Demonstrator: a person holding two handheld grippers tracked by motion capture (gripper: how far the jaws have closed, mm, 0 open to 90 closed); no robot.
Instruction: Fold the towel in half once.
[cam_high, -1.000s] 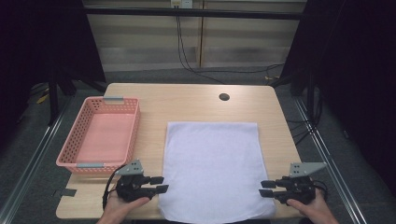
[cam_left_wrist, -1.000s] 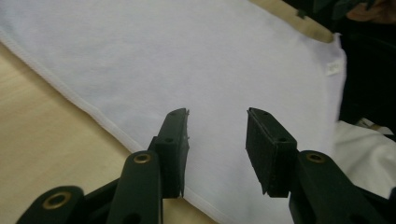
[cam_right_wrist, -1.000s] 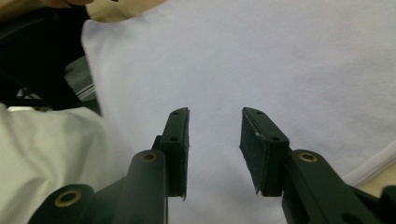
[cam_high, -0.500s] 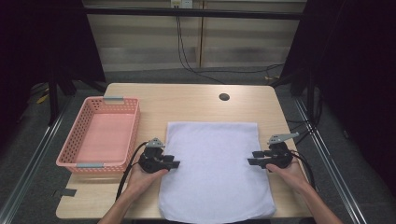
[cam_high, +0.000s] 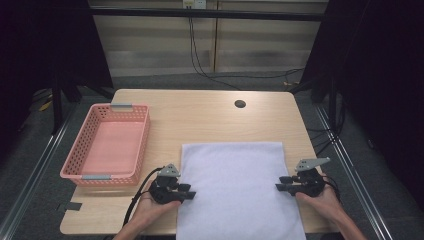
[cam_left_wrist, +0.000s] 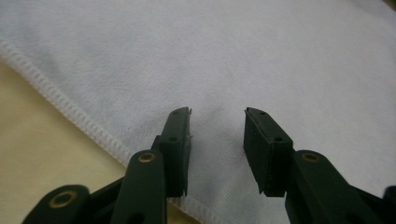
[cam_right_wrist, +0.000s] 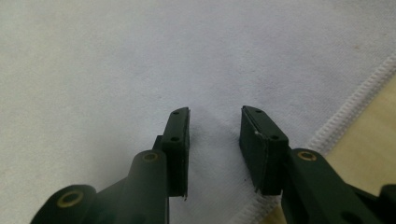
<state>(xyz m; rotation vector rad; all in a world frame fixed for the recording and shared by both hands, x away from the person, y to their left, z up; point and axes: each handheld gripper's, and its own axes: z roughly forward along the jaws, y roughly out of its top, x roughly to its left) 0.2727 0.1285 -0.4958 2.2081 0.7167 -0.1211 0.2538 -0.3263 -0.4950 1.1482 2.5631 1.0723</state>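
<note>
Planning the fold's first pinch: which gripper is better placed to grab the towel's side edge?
Nearly even. The left gripper and the right gripper each hover with open jaws over their own hemmed side of the white towel, with nothing pinched yet.

Matt white cloth towel (cam_high: 239, 190) — stitched hem — on pale wood-grain table (cam_high: 200, 117)

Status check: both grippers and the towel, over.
Left gripper and right gripper open, each over a side edge of the white towel, nothing pinched. Towel flat on table. Pink basket off left, nothing in the way.
</note>
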